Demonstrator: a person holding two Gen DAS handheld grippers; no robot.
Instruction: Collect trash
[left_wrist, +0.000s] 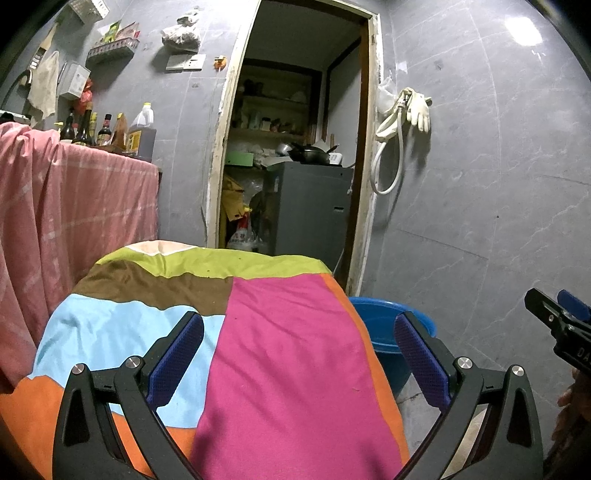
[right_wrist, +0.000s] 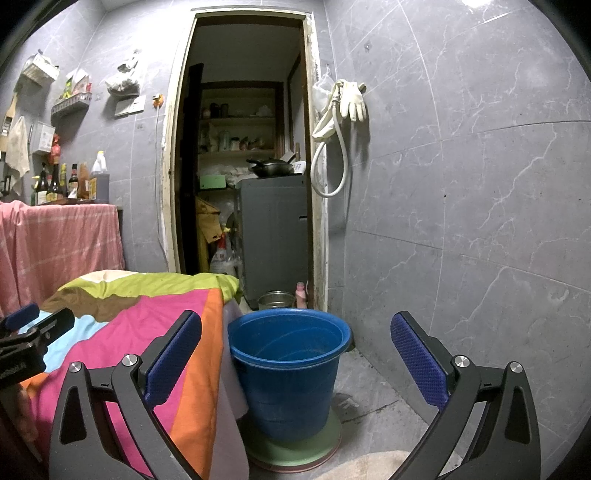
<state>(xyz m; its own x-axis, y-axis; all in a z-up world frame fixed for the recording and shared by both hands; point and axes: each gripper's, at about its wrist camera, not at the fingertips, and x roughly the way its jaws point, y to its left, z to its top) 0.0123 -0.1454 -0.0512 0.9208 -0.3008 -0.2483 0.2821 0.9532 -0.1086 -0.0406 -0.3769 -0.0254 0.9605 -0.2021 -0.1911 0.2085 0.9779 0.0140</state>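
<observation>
A blue plastic bucket (right_wrist: 286, 369) stands on a green disc on the floor, right of a table draped in a multicoloured patchwork cloth (left_wrist: 258, 350). No trash shows on the cloth or inside the bucket. My left gripper (left_wrist: 299, 354) hovers open over the cloth with nothing between its blue pads. Above and in front of the bucket my right gripper (right_wrist: 295, 354) is open and holds nothing. The bucket's rim (left_wrist: 391, 317) peeks out past the cloth's right edge in the left wrist view. Each gripper shows at the edge of the other's view.
A doorway (right_wrist: 243, 147) opens onto a storeroom with shelves, a grey appliance (right_wrist: 275, 236) and a wok on top. A pink-draped counter (right_wrist: 55, 240) with bottles is at the left. Gloves and a hose (right_wrist: 340, 122) hang on the grey tiled wall. A small metal pot (right_wrist: 276, 300) sits behind the bucket.
</observation>
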